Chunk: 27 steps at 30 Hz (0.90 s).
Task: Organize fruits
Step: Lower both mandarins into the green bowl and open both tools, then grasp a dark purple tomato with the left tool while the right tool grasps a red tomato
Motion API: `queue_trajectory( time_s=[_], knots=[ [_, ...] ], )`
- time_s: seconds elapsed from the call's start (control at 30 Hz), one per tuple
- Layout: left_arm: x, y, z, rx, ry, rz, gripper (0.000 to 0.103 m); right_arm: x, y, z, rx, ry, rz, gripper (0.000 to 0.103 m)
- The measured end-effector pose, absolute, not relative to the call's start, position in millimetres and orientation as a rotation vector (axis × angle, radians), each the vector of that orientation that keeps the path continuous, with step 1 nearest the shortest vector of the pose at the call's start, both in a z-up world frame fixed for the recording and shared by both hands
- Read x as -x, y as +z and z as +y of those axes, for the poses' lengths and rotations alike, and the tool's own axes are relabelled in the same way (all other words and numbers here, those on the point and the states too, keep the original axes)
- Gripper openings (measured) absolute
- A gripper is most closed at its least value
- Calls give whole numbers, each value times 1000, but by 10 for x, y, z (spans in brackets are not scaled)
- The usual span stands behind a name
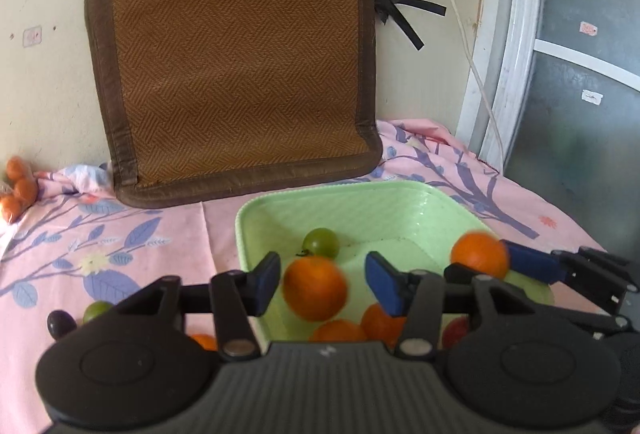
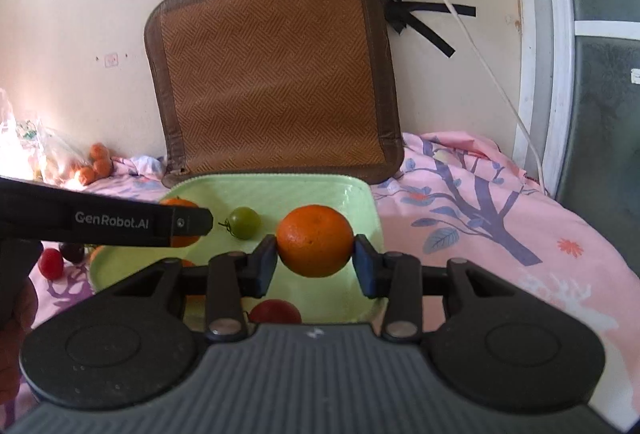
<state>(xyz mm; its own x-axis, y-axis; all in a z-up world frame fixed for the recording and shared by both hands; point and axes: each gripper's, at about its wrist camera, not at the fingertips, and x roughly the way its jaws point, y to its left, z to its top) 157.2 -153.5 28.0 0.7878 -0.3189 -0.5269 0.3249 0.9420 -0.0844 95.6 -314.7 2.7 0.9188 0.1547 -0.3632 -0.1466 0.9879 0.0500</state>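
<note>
A light green tray [image 1: 360, 202] lies on the pink floral cloth and also shows in the right wrist view [image 2: 360, 202]. My left gripper [image 1: 326, 284] is open above it, an orange [image 1: 315, 288] loose between its fingers, blurred, touching neither pad. My right gripper [image 2: 315, 262] is shut on another orange [image 2: 315, 240], seen from the left wrist view [image 1: 479, 254], over the tray's right side. A green tomato [image 1: 321, 242] lies in the tray, with more oranges [image 1: 340, 330] and a red fruit [image 2: 276, 311].
A brown woven mat [image 1: 236, 70] leans on the wall behind the tray. Loose fruits lie left of the tray: a green one [image 1: 96, 310], a dark one [image 1: 60, 323], a red one [image 2: 51, 263]. A bag of oranges [image 1: 18, 190] sits far left. A white cable [image 1: 472, 66] hangs on the right.
</note>
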Motion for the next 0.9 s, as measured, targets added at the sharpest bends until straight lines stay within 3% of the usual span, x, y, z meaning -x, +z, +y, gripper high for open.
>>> queue_trajectory(
  time_s=[0.13,0.57,0.8,0.9],
  knots=[
    [-1513,350,-1523,-10,-359,542,54,-929,35,-3099,-5,139,346,58],
    [-636,528,-355,44,-215,387,57,-324,205,-2776,-88,184,168,58],
    [-468,242,291,9,-26,432,58,-162,125,-2259,-36,350,226,57],
    [-486,177,541,121,-32,462,57,-227,109,-2079,-14,402,291,52]
  ],
)
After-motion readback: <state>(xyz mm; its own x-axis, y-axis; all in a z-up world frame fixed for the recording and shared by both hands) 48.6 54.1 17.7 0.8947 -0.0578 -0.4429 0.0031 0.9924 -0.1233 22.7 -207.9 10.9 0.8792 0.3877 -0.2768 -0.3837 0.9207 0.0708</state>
